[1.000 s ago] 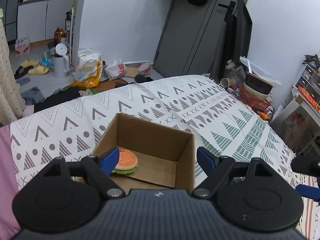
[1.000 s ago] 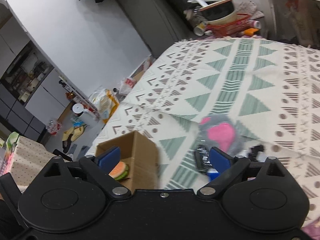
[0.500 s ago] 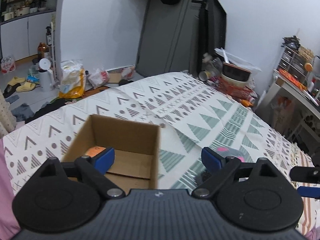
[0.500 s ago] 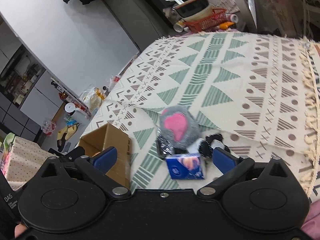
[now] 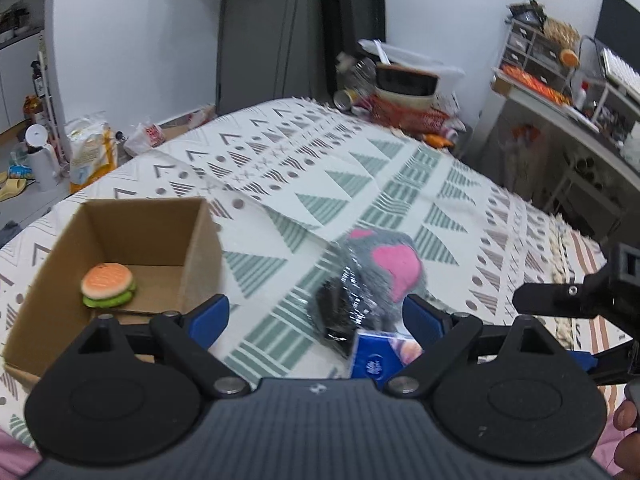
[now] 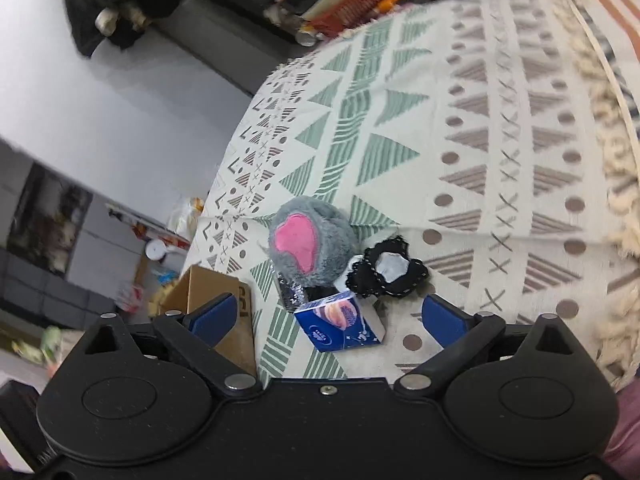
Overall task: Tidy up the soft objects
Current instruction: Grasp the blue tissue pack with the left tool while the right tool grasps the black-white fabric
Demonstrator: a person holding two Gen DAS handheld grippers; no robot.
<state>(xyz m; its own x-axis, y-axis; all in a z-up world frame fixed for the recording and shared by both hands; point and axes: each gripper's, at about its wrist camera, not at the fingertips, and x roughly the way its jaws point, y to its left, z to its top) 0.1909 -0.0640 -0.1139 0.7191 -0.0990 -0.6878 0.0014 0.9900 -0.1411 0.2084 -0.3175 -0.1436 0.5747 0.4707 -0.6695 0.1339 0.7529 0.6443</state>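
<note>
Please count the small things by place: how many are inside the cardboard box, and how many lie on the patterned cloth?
In the cardboard box: 1, burger toy
On the cloth: 4, grey plush, tissue pack, black lace piece, shiny black packet
Total: 5

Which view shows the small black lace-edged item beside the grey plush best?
The right wrist view: the black lace-edged item with a white centre lies sharp and unobstructed beside the grey plush with the pink patch. In the left wrist view it is hidden behind blurred objects.

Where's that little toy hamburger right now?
The plush burger lies inside the open cardboard box, against its left wall, at the left of the left wrist view. It is hidden in the right wrist view.
</note>
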